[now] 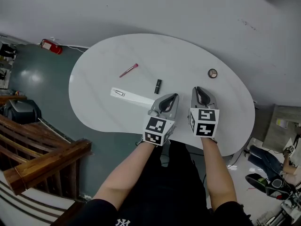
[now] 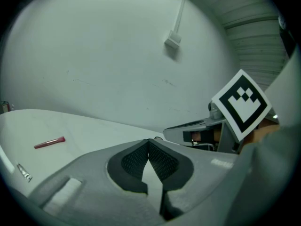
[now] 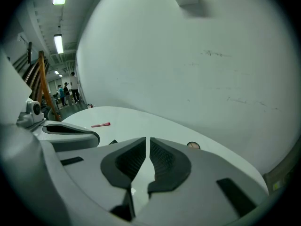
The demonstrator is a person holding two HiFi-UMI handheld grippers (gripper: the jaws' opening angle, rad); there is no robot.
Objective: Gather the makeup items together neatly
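On the white kidney-shaped table (image 1: 108, 55) lie a pink lip pencil (image 1: 128, 70), a small black lipstick (image 1: 158, 85), a long white tube (image 1: 127, 96) and a round compact (image 1: 212, 73). My left gripper (image 1: 173, 97) hovers near the front edge, just right of the tube's end, with its jaws shut and empty (image 2: 149, 142). Beside it, my right gripper (image 1: 199, 90) is below the compact, its jaws drawn to a thin slit with nothing between them (image 3: 148, 139). The pencil (image 2: 49, 142) and the tube's end (image 2: 23, 172) show in the left gripper view. In the right gripper view I see the pencil (image 3: 100, 125) and the compact (image 3: 193, 145).
A grey wall runs behind the table. A red fire extinguisher (image 1: 51, 46) lies on the floor at the far left, and a wooden stair rail (image 1: 42, 159) is at the near left. Bags and gear (image 1: 270, 173) sit on the floor at the right. People stand far off (image 3: 68, 92).
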